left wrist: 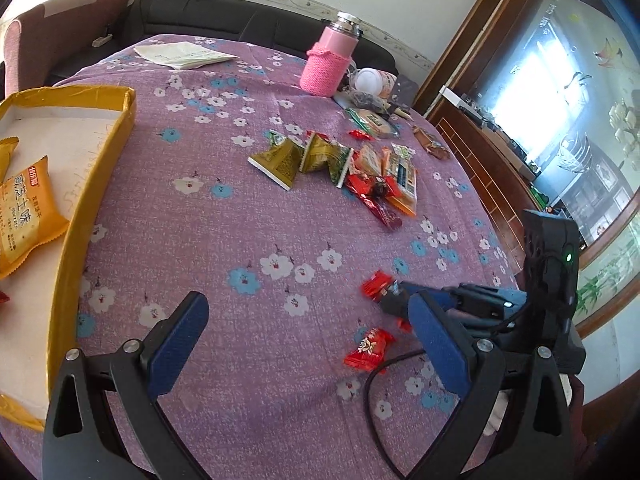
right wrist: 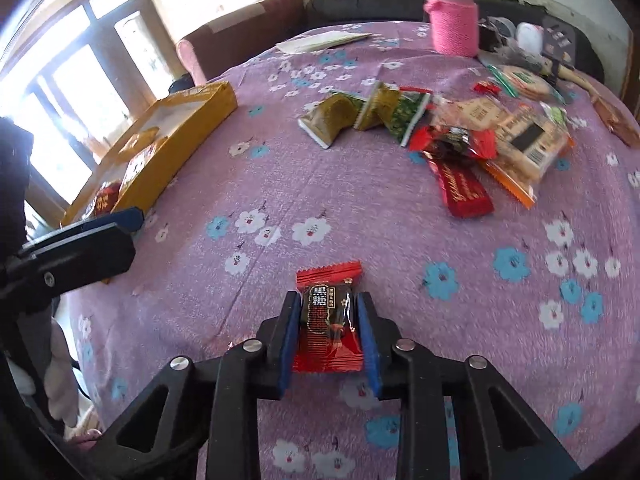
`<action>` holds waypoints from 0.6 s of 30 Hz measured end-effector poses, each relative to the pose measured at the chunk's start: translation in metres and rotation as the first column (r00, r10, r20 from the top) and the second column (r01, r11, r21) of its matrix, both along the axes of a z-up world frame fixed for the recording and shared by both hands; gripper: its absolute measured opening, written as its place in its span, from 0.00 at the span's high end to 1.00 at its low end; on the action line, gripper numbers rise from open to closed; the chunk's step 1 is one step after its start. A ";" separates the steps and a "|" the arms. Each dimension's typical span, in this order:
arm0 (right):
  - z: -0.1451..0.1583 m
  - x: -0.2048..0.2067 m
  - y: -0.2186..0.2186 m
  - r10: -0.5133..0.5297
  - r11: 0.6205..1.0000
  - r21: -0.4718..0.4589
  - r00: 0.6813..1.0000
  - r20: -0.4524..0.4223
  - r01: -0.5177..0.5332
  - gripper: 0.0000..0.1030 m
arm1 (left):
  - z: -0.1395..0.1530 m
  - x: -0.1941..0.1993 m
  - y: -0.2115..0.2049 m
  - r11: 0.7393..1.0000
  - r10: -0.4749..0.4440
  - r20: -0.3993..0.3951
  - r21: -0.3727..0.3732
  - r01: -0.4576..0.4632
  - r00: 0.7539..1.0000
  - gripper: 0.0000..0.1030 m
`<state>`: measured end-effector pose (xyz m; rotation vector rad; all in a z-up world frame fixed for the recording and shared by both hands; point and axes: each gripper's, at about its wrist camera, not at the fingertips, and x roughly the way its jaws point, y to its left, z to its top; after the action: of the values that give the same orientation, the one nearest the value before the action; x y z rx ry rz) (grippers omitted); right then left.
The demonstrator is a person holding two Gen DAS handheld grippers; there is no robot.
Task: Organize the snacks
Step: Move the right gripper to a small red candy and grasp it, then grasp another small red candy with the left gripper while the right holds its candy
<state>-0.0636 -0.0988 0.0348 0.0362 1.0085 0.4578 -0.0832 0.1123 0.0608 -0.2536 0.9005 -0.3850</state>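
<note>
My right gripper (right wrist: 329, 308) is shut on a small red-and-black candy packet (right wrist: 329, 316), held just above the purple floral cloth. The same packet (left wrist: 376, 286) shows at the right gripper's tip in the left wrist view. My left gripper (left wrist: 308, 308) is open and empty over the cloth, near another red candy (left wrist: 369, 349). A yellow box (left wrist: 102, 152) at the left holds an orange snack pack (left wrist: 24, 208); it also shows in the right wrist view (right wrist: 188, 136). A pile of snacks (left wrist: 360, 172) lies mid-table, also seen in the right wrist view (right wrist: 460, 140).
A pink knit-sleeved flask (left wrist: 330, 62) stands at the far side beside a white jar (left wrist: 374, 80) and clutter. Papers (left wrist: 184, 54) lie at the far edge. A dark sofa (left wrist: 224, 20) runs behind the table. A wooden cabinet (left wrist: 500, 152) stands on the right.
</note>
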 end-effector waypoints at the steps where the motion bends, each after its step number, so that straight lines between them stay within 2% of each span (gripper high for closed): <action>1: 0.003 -0.003 -0.010 -0.032 0.999 0.010 0.999 0.010 0.032 0.74 | -0.001 -0.001 -0.003 1.000 -0.011 -0.001 0.004 0.011 1.000 0.02; 5: 0.011 -0.016 -0.051 -0.138 0.990 0.025 0.990 0.027 0.137 0.74 | -0.010 -0.007 -0.029 0.993 -0.108 -0.010 0.054 0.108 0.994 0.02; 8: 0.019 -0.031 -0.075 -0.181 0.983 0.036 0.982 0.046 0.180 0.74 | -0.021 -0.013 -0.056 0.970 -0.195 -0.005 0.150 0.194 0.981 0.05; 10: 0.025 -0.041 -0.086 -0.197 0.980 0.045 0.979 0.058 0.194 0.74 | -0.031 -0.015 -0.073 0.940 -0.230 -0.005 0.258 0.224 0.973 0.16; 11: 0.027 -0.045 -0.090 -0.204 0.978 0.049 0.977 0.064 0.202 0.74 | -0.036 -0.014 -0.079 0.929 -0.236 -0.018 0.288 0.231 0.972 0.27; 12: 0.029 -0.048 -0.093 -0.209 0.977 0.054 0.976 0.067 0.205 0.74 | -0.040 -0.012 -0.083 0.923 -0.240 -0.037 0.300 0.240 0.970 0.33; 14: 0.033 -0.054 -0.097 -0.209 0.977 0.066 0.975 0.075 0.205 0.74 | -0.038 -0.011 -0.088 0.916 -0.238 -0.021 0.328 0.231 0.971 0.37; 17: 0.040 -0.057 -0.093 -0.201 0.978 0.076 0.976 0.089 0.194 0.74 | -0.041 -0.008 -0.096 0.898 -0.240 -0.016 0.376 0.228 0.971 0.60; 18: 0.042 -0.058 -0.090 -0.194 0.979 0.078 0.976 0.096 0.187 0.74 | -0.040 -0.010 -0.097 0.898 -0.248 -0.009 0.373 0.234 0.969 0.81</action>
<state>-0.1220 -0.1890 0.0764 0.1683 0.8779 0.3154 -0.0928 0.0158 0.0211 0.2182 0.9508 -0.4381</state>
